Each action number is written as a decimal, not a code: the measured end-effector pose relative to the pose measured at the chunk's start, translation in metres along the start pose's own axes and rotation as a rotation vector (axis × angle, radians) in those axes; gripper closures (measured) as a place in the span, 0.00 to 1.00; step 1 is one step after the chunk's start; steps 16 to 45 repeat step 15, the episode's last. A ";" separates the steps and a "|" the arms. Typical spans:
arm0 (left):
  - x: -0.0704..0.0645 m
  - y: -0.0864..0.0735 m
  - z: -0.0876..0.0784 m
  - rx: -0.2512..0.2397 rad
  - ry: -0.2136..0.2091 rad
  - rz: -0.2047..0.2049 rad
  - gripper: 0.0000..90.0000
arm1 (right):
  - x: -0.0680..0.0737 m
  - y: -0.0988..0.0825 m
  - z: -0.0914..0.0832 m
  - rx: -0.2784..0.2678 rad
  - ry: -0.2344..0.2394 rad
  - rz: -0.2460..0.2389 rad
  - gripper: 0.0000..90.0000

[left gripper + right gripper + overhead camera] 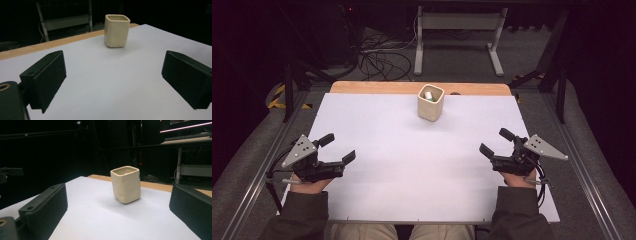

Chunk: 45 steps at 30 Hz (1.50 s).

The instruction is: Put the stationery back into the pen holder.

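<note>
A cream square cup [431,102] stands upright near the far middle of the white table sheet [412,155], with a small whitish and green object inside it [428,94]. My left gripper [338,148] rests open at the near left, nothing between its jaws. At the near right my right gripper [496,142] is open and empty too. Both point toward the cup, which stands well ahead of each: in the left gripper view the cup [117,30] is far off, in the right gripper view the cup [126,184] is beyond the jaws.
A wooden strip [377,87] shows along the table's far edge, with a small dark spot [455,93] right of the cup. Metal rails [584,170] run along both table sides. Beyond stand a white desk frame [457,35] and loose cables [379,57] on the floor.
</note>
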<state>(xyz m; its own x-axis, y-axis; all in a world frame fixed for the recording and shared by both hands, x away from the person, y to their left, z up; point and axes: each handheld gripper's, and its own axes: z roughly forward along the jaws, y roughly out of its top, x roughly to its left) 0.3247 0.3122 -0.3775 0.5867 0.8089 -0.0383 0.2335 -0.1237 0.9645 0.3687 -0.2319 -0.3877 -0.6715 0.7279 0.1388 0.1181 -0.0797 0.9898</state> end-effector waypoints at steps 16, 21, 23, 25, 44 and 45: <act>0.001 -0.003 0.003 0.015 -0.001 -0.002 0.07 | 0.001 -0.001 0.002 0.017 -0.004 -0.005 0.02; 0.001 -0.003 0.003 0.015 -0.001 -0.002 0.07 | 0.001 -0.001 0.002 0.017 -0.004 -0.005 0.02; 0.001 -0.003 0.003 0.015 -0.001 -0.002 0.07 | 0.001 -0.001 0.002 0.017 -0.004 -0.005 0.02; 0.001 -0.003 0.003 0.015 -0.001 -0.002 0.07 | 0.001 -0.001 0.002 0.017 -0.004 -0.005 0.02; 0.001 -0.003 0.003 0.015 -0.001 -0.002 0.07 | 0.001 -0.001 0.002 0.017 -0.004 -0.005 0.02; 0.001 -0.003 0.003 0.015 -0.001 -0.002 0.07 | 0.001 -0.001 0.002 0.017 -0.004 -0.005 0.02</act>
